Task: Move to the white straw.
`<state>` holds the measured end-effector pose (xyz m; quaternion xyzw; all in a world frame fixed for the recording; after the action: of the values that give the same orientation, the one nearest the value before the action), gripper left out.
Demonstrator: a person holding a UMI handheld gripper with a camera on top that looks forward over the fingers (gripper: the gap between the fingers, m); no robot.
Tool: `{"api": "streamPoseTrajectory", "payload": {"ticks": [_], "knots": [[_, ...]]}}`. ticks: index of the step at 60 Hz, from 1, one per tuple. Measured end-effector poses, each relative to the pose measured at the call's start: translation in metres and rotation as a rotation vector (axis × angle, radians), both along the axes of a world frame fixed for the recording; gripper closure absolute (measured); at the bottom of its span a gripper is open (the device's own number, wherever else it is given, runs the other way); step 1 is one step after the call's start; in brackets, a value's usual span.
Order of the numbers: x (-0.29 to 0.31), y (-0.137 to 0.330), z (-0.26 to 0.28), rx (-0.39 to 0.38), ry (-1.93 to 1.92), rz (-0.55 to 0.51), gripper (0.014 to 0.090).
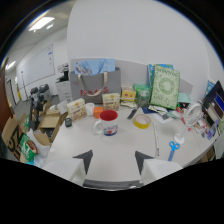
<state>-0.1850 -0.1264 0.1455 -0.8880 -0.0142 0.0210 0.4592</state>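
My tongs (114,161) hang spread and empty above the table (120,150); swinging right toward the white straw (156,141), I might clip the mug (107,123).

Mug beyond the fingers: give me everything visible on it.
The mug is white outside with a red inside and rim, and a blurred coloured print low on its wall. Its white handle points toward the cardboard boxes. It looks ceramic. It stands upright on the white table, ahead of the open fingers, touching nothing else.
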Motion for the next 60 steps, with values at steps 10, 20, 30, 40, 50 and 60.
{"api": "streamPoseTrajectory", "payload": {"ticks": [10,20,30,40,50,60], "knots": [[0.011,-0.001,-0.005,-0.008,0.003,0.001,0.0206],[0.034,-0.009,-0.017,-0.031,-0.007,-0.011,0.0205],[0.074,-0.015,-0.037,-0.062,-0.031,-0.039,0.0207],[0.120,-0.015,-0.054,-0.079,-0.052,-0.061,0.0205],[0.151,0.002,-0.063,-0.080,-0.058,-0.061,0.0208],[0.167,0.031,-0.076,-0.068,-0.045,-0.029,0.0206]]}}
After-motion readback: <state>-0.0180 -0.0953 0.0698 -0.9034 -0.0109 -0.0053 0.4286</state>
